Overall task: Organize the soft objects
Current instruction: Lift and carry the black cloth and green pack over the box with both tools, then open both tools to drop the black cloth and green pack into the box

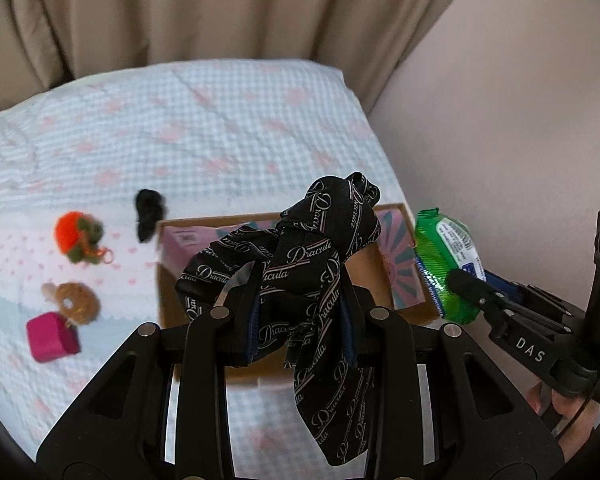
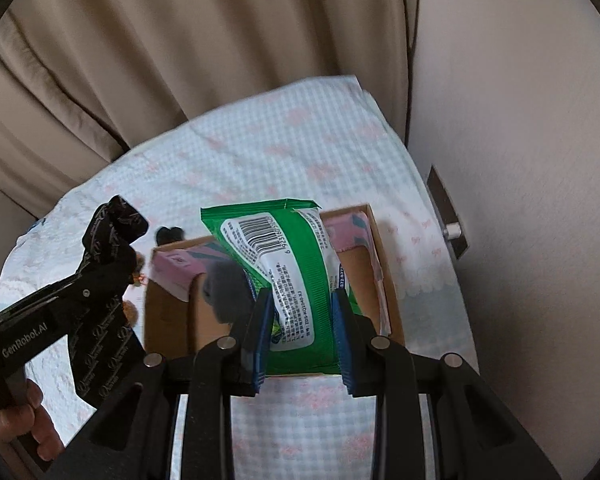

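- A bed (image 1: pixel 228 128) under a pale checked cover with pink hearts fills both views; beige curtains (image 1: pixel 180 8) hang behind it and a plain wall (image 1: pixel 500 120) runs along its right side.
- The bed's far right corner sits close to where curtain and wall meet, and a small wall fitting (image 2: pixel 446 212) shows just past the right edge (what it is cannot be made out).
- One open cardboard box (image 1: pixel 172 288), its flaps printed pink, rests on the cover near the right edge; its brown floor looks bare where visible.
- Broad open cover stretches behind the box and to its left; between box and wall only a narrow strip of cover remains.
- The left gripper (image 1: pixel 300 320) is clamped tight on one black scarf (image 1: pixel 320 264) with pale script lettering, bunched above the box and trailing down its near side.
- The right gripper (image 2: pixel 302 336) pinches one green packet of wipes (image 2: pixel 288 264) between its blue pads (image 2: pixel 262 328), held above the box's right half.
- Four small items lie loose on the cover left of the box: an orange-and-green knitted charm (image 1: pixel 80 236), a brown round charm (image 1: pixel 76 300), a magenta block (image 1: pixel 52 336) and a black fuzzy piece (image 1: pixel 150 212).
- A hand (image 2: pixel 40 428) grips the left tool's handle at the lower left of the right wrist view.
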The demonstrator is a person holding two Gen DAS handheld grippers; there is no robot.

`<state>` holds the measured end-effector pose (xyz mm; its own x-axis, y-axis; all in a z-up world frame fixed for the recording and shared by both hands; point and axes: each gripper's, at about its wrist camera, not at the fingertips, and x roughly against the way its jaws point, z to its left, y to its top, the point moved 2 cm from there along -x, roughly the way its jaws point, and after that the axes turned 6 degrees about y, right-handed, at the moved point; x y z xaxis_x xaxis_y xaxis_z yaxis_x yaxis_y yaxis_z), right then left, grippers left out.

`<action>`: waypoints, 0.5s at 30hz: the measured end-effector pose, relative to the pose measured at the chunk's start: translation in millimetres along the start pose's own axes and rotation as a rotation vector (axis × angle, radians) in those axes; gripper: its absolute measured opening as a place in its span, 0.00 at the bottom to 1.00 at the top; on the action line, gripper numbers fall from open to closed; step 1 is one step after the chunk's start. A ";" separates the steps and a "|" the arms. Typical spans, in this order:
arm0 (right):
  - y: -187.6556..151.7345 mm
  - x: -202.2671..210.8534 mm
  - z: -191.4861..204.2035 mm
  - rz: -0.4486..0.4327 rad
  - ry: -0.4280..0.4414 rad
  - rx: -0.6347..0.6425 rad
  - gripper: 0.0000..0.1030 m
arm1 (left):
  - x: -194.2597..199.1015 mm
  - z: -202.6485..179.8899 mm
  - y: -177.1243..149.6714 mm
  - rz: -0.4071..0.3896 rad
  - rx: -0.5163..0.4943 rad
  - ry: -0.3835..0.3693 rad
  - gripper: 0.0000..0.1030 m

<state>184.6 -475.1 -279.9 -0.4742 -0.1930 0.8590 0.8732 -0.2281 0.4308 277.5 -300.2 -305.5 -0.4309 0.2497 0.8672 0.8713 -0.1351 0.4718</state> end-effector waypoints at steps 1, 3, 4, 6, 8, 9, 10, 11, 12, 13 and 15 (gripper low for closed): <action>0.2 -7.7 -4.1 0.014 -0.005 -0.009 0.26 | -8.5 -1.5 1.5 0.010 -0.005 -0.001 0.27; 0.3 -26.7 -16.0 0.048 -0.007 -0.044 0.26 | -32.4 -7.0 4.3 0.043 -0.027 -0.003 0.27; -0.3 -33.6 -22.1 0.061 -0.003 -0.059 0.26 | -42.2 -9.0 4.5 0.057 -0.039 0.001 0.27; -0.6 -47.7 -31.1 0.080 -0.004 -0.082 0.26 | -66.1 -13.7 3.4 0.098 -0.071 0.010 0.27; -1.2 -59.6 -38.2 0.099 -0.002 -0.104 0.26 | -84.1 -16.5 -0.6 0.135 -0.096 0.015 0.27; -1.6 -64.9 -41.0 0.109 0.000 -0.116 0.26 | -90.4 -16.9 -2.5 0.150 -0.104 0.017 0.27; -2.0 -70.3 -43.6 0.120 0.002 -0.129 0.26 | -95.6 -16.2 -4.4 0.160 -0.112 0.021 0.27; -2.4 -74.5 -45.9 0.127 0.003 -0.139 0.26 | -101.1 -16.2 -5.9 0.174 -0.120 0.026 0.27; -2.7 -79.0 -48.3 0.137 0.005 -0.151 0.26 | -103.6 -15.6 -6.9 0.182 -0.124 0.027 0.27; -2.8 -81.4 -48.9 0.143 0.007 -0.159 0.26 | -105.9 -15.3 -7.0 0.190 -0.128 0.023 0.27; -2.5 -86.9 -51.5 0.155 0.013 -0.178 0.26 | -106.6 -15.6 -5.3 0.189 -0.150 0.029 0.31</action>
<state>217.8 -507.0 -369.9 -0.3387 -0.2508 0.9069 0.9025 -0.3591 0.2378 315.1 -341.1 -397.9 -0.2719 0.1788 0.9456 0.8935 -0.3180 0.3170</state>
